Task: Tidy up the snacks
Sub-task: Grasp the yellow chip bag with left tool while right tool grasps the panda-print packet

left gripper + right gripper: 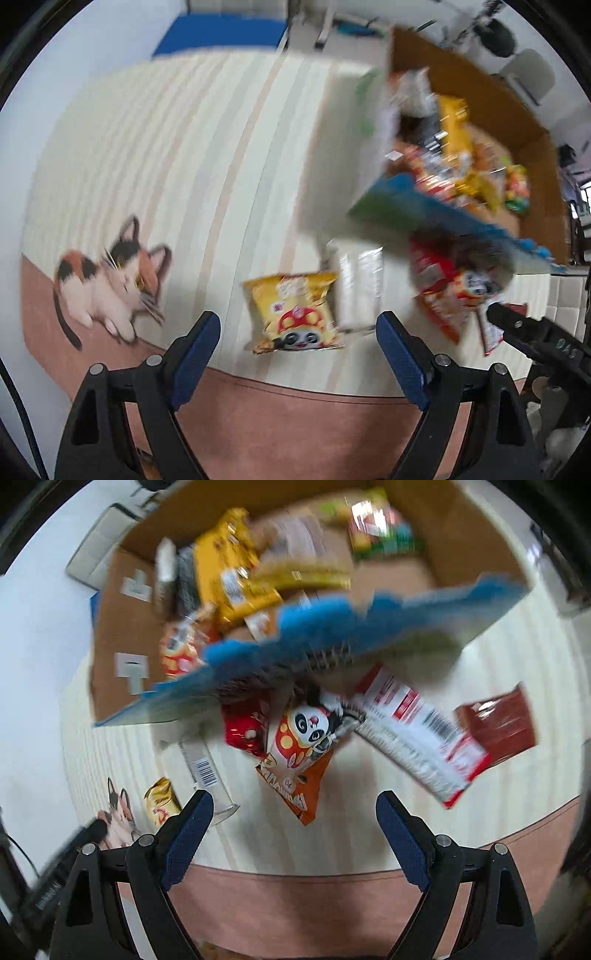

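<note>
Now both grippers come down over loose snacks beside the cardboard box.

My left gripper gapes wide and empty above the yellow mushroom packet, just off the box's blue flap; my right gripper, equally wide and empty, hangs over the orange panda packet under that flap. I'd straddle each packet squarely before closing. The print is too blurred to read.
</note>
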A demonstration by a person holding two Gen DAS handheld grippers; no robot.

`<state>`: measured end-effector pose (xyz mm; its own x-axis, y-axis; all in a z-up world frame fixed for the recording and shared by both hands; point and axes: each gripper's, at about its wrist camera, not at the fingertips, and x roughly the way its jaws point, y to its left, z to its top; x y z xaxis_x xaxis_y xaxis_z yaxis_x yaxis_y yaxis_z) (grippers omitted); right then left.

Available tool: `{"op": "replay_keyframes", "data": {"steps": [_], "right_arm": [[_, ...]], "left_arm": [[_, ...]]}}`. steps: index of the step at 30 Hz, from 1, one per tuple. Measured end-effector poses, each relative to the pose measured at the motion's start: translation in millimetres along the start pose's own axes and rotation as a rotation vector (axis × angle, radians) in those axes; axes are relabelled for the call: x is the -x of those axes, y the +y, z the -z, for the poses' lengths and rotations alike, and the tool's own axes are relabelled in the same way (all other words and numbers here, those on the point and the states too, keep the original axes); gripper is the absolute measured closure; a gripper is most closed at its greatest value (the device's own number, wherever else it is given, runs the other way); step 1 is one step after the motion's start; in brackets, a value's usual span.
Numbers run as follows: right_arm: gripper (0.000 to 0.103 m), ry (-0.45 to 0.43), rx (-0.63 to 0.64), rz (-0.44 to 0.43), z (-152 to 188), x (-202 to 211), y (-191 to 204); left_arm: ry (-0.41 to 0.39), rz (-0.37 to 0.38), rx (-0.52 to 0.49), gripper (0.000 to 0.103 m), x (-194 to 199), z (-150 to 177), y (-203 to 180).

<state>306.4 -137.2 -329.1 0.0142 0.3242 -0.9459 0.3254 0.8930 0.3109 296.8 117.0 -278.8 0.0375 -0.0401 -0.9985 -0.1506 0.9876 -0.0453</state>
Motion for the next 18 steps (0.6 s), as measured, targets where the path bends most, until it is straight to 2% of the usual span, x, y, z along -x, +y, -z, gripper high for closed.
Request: {"op": "replay_keyframes", "data": {"steps": [3,5,6,7,8,9,11,13,18], "right_arm": [[0.011,0.036,-0.048,-0.026,-6,-29,-4],[0.015,0.049,-0.068,-0.029,-11,-43,-6],[0.022,0.053,-0.073,-0.029,-13,-48,-6],[0.038,0.061,-0.082,-0.026,-16,-54,-8],[0.048,0.071,-0.087,-0.027,-17,-60,-9],[0.062,0.081,-0.089,-0.032,-17,-64,-10],[0.065,0.087,-0.082,-0.048,-15,-67,-13],[0.075,0.099,-0.031,-0.027,-12,-63,-13],[0.076,0.188,0.128,0.077,2,-57,-22]], "left_arm": [[0.072,0.01,0.032,0.017,-30,-3,9],[0.116,0.029,0.052,0.017,-51,-5,12],[0.131,0.029,0.058,0.017,-59,-6,12],[0.148,0.033,0.061,0.017,-67,-6,11],[0.158,0.038,0.062,0.017,-72,-5,11],[0.168,0.039,0.062,0.017,-76,-5,11],[0.184,0.04,0.056,0.017,-84,-3,8],[0.196,0.045,0.049,0.017,-89,0,7],[0.192,0.056,0.031,0.017,-93,5,3]]}}
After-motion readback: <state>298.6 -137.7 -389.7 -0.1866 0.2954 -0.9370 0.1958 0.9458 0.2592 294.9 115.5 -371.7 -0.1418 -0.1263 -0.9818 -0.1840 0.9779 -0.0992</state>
